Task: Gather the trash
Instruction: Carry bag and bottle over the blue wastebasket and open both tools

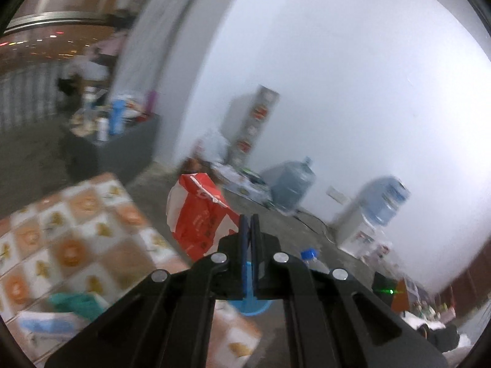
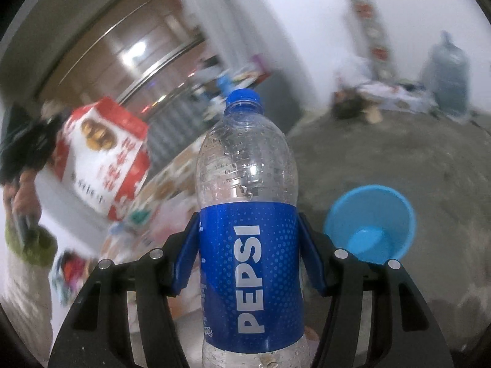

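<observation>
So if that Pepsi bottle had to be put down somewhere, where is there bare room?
The grey floor is bare between the blue basin and the clutter along the white wall. The patterned table is crowded at its near end, with wrappers and a red-and-white carton held above it. The wall's foot is crowded too, with a big water jug.

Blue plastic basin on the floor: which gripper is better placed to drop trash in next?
Right, probably. The right gripper already has its jaws clamped on the empty clear Pepsi bottle, with the blue plastic basin just beside it. The left gripper is shut on nothing.
</observation>
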The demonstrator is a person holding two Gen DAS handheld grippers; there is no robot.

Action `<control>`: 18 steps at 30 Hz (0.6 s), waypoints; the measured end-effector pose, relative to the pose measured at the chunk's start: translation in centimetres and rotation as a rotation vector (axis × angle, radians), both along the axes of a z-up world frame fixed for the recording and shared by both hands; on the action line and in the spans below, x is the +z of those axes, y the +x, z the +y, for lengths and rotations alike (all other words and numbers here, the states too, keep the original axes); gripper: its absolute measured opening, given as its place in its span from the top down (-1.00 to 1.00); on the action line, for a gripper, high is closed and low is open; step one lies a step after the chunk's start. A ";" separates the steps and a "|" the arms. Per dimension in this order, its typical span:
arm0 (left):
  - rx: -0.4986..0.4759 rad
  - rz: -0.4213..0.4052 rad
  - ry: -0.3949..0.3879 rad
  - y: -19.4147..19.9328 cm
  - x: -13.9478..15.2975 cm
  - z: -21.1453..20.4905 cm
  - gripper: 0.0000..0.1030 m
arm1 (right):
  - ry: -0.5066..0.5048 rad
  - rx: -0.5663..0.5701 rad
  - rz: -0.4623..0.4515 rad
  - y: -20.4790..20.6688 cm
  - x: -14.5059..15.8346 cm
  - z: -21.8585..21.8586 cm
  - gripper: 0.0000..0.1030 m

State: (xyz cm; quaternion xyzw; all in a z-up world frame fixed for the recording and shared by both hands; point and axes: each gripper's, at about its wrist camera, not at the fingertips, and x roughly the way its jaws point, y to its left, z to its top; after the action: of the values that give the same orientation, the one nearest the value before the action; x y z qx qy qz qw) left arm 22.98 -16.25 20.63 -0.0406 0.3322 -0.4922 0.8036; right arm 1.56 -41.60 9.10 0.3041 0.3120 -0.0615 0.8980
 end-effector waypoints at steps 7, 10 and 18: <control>-0.184 0.099 0.125 -1.2 -6.6 -15.6 0.97 | 0.155 -0.230 0.038 -2.9 -5.0 -7.8 -0.10; -0.228 0.145 0.245 -1.5 -11.8 -22.8 0.97 | 0.252 -0.272 0.062 -2.4 -8.3 -10.7 -0.10; -0.228 0.159 0.483 0.1 -22.7 -34.6 0.92 | 0.500 -0.267 0.163 3.0 -17.7 -16.0 -0.12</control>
State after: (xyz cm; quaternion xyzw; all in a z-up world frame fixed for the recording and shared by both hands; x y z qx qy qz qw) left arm 23.12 -50.86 -2.08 0.1514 0.5043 -0.4813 0.7008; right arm 4.53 -57.61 -8.56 0.5485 0.3458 -0.1245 0.7511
